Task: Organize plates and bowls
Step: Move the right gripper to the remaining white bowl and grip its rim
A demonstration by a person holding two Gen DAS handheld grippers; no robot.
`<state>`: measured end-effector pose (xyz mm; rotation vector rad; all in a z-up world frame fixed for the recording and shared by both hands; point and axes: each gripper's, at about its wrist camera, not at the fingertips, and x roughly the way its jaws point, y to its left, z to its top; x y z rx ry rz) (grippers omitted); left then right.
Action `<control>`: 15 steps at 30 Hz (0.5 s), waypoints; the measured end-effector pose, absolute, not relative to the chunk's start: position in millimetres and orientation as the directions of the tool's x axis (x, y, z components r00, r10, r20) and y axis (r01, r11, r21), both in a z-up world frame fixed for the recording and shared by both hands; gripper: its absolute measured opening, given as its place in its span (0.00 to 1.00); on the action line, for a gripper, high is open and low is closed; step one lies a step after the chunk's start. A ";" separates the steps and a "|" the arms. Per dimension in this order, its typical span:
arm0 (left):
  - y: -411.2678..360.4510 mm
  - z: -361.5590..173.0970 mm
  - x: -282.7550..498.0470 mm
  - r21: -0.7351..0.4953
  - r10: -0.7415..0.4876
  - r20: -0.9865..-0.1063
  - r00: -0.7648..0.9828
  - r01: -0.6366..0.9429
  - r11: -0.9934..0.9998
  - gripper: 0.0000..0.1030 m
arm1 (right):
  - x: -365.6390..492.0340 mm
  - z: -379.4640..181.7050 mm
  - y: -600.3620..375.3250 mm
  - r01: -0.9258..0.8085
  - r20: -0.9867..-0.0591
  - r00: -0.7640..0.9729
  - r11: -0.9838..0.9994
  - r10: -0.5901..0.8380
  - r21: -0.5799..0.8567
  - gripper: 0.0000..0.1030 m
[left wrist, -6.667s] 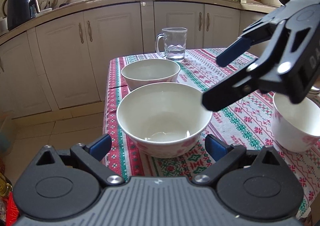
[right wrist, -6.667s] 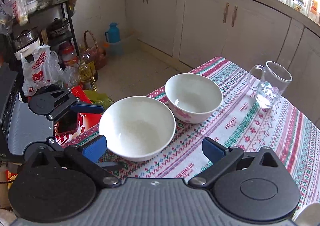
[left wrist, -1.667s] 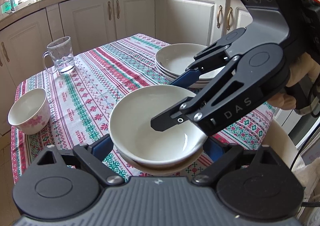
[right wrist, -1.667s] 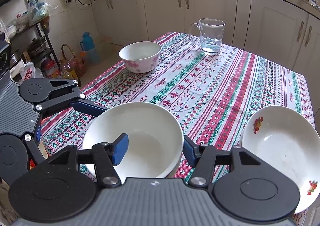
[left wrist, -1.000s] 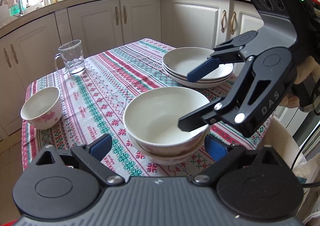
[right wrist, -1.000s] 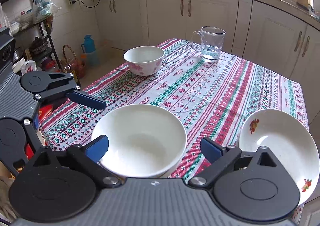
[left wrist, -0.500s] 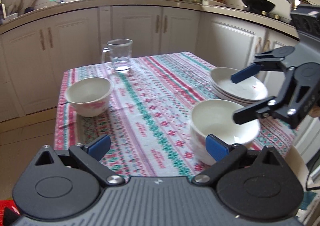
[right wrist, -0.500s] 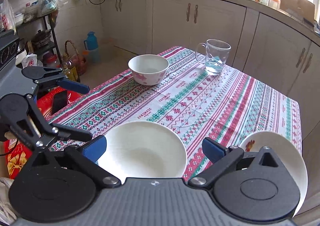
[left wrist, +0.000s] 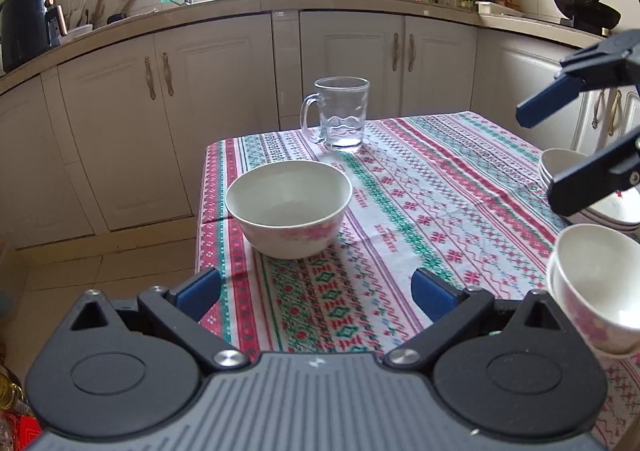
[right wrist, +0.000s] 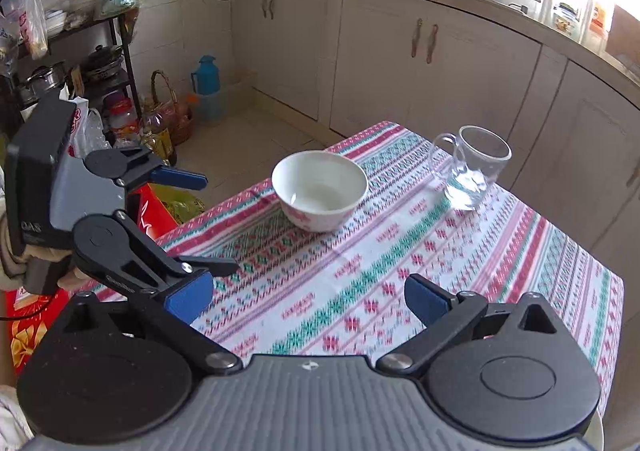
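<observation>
Left gripper (left wrist: 316,291) and right gripper (right wrist: 304,295), both spread wide and empty, face the lone bowl (left wrist: 289,207) near the table's (left wrist: 440,187) left edge. Glazed ceramic: probably stiff, slick, breakable; best pinched across the rim. Nothing blocks it. Beyond, toward the far edge, stands a glass mug (left wrist: 340,115), well apart.

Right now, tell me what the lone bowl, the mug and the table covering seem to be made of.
Lone bowl: likely glazed ceramic; glossy white, pink floral band.
Mug: clear glass; cabinet visible through it.
Table covering: apparently woven or printed cloth; matte, creased, draping over the edge.
</observation>
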<state>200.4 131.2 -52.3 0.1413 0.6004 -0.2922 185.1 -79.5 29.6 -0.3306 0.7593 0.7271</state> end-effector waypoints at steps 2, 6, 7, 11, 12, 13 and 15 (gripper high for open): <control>132.8 -54.8 210.3 0.052 -0.225 -0.569 0.791 0.308 0.950 0.98 | 197.5 30.3 -68.1 -0.710 -0.729 0.491 0.704 0.477 -0.018 1.00; 134.8 -61.4 228.4 0.066 -0.221 -0.565 0.795 0.310 0.948 0.98 | 225.4 26.0 -46.4 -0.733 -0.747 0.467 0.680 0.473 -0.028 1.00; 135.4 -63.2 233.2 0.063 -0.221 -0.565 0.795 0.308 0.949 0.98 | 232.0 24.4 -41.5 -0.737 -0.751 0.461 0.675 0.472 -0.029 1.00; 136.7 -69.4 247.4 0.050 -0.231 -0.571 0.788 0.314 0.948 0.98 | 257.1 16.3 -24.6 -0.747 -0.760 0.445 0.664 0.473 -0.025 1.00; 136.6 -70.7 250.5 0.048 -0.233 -0.574 0.785 0.317 0.947 0.98 | 263.5 13.9 -21.7 -0.746 -0.765 0.441 0.666 0.470 -0.021 1.00; 136.6 -71.8 252.9 0.046 -0.237 -0.572 0.785 0.319 0.947 0.98 | 269.4 11.6 -19.1 -0.744 -0.770 0.434 0.667 0.467 -0.015 1.00; 135.7 -73.8 256.4 0.043 -0.243 -0.572 0.784 0.324 0.945 0.98 | 281.6 6.7 -13.9 -0.740 -0.777 0.426 0.673 0.463 -0.005 1.00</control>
